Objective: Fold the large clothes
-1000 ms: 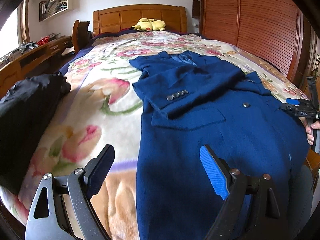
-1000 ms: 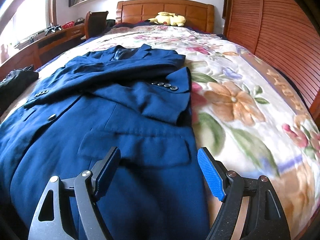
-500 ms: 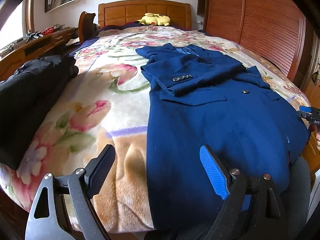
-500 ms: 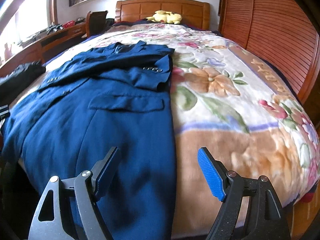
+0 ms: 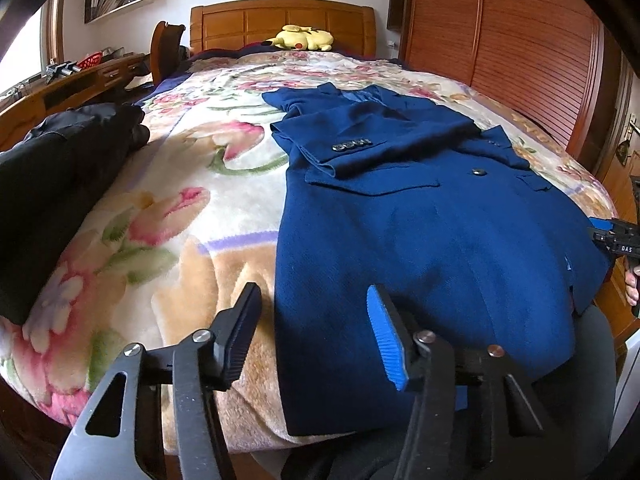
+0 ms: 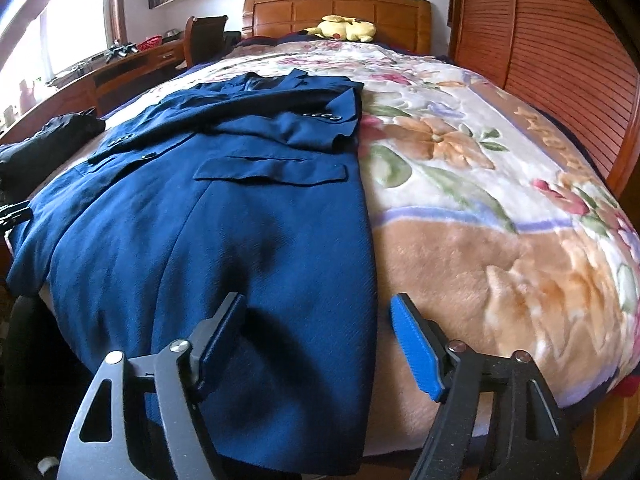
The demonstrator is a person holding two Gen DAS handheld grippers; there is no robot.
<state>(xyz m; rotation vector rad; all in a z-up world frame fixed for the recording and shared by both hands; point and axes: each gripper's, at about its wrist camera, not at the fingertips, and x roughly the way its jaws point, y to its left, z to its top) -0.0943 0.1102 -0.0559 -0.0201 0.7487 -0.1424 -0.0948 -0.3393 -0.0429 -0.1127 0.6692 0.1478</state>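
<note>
On the floral blanket (image 5: 168,216) covering the bed, a large blue coat (image 5: 420,240) is being displayed flat, its collar pointing toward the wooden headboard (image 5: 280,20) and its hem draping over the near edge. Both sleeves are being kept folded across the chest, cuff buttons (image 5: 352,145) showing. The left gripper (image 5: 312,336) is being held wide apart above the coat's lower left edge, nothing being grasped between its fingers. The right gripper (image 6: 318,340) is likewise being held wide and empty, straddling the coat's lower right edge (image 6: 370,320). A black garment (image 5: 52,184) is being left bunched at the blanket's left side, well apart from the coat. A yellow plush toy (image 6: 348,28) is being seen lying beside the headboard.
</note>
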